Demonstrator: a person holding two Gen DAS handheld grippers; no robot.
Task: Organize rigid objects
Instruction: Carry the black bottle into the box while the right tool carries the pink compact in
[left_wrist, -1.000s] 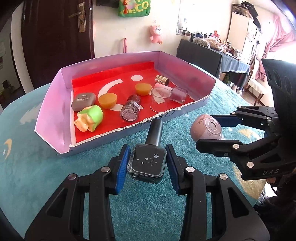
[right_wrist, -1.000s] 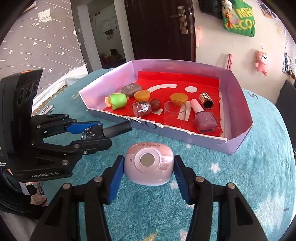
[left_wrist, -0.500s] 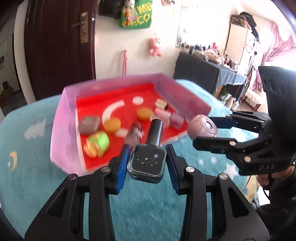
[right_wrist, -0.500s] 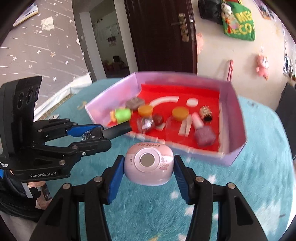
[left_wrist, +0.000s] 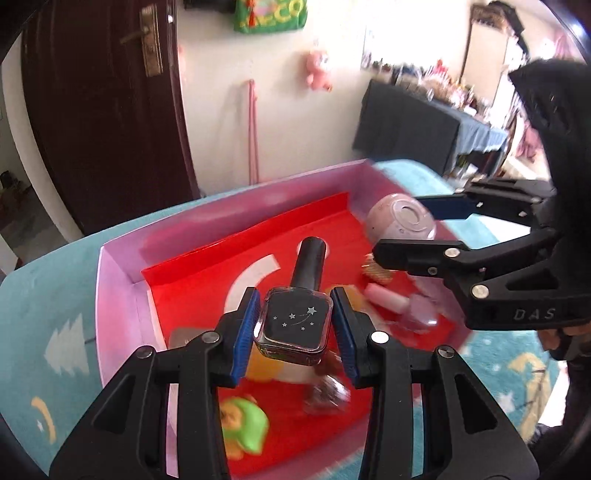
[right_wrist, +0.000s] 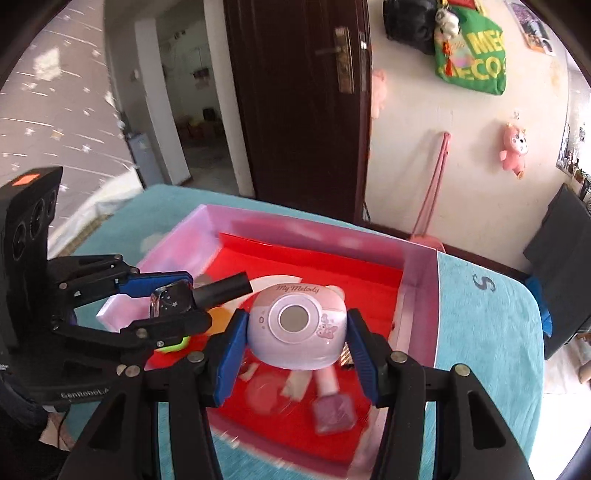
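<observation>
Now both tools are held over the pink box (left_wrist: 122, 295), which lies on a surface covered with a teal cloth (right_wrist: 487, 332). The left tool (left_wrist: 295, 325) is closed on a dark nail polish bottle (left_wrist: 293, 325): its blue pads press on the two sides of the square glass body, which carries small silver stars, and the black cap (left_wrist: 310, 262) points away from the camera. In the right wrist view the same bottle (right_wrist: 171, 301) shows at the left, clamped in the left tool (right_wrist: 162, 302), with the cap pointing toward the middle of the box (right_wrist: 421, 280).

The right tool (right_wrist: 295, 343) grips a round pink device with the words "My Melody" (right_wrist: 297, 328) on it; the pads sit against its left and right sides, and a grey round disc is in the middle of its face. In the left wrist view this device (left_wrist: 400, 221) hangs above the far right corner of the box, between the fingers of the right tool (left_wrist: 413, 229).

Inside the box, on the red lining (left_wrist: 207, 273), several things lie, all blurred: a green and yellow toy (left_wrist: 245, 424) near the front, a pink nail polish bottle (right_wrist: 330, 410) lying on its side, a small gold studded thing (left_wrist: 376, 271), and a shiny dark piece (left_wrist: 327, 395) just below the held bottle. Some orange pieces are partly hidden behind the tools, and I cannot tell their shape clearly.

Behind the box are a dark brown door (right_wrist: 295, 110), a green bag (right_wrist: 472, 62) and a pink plush toy (right_wrist: 513, 147) on the wall.
</observation>
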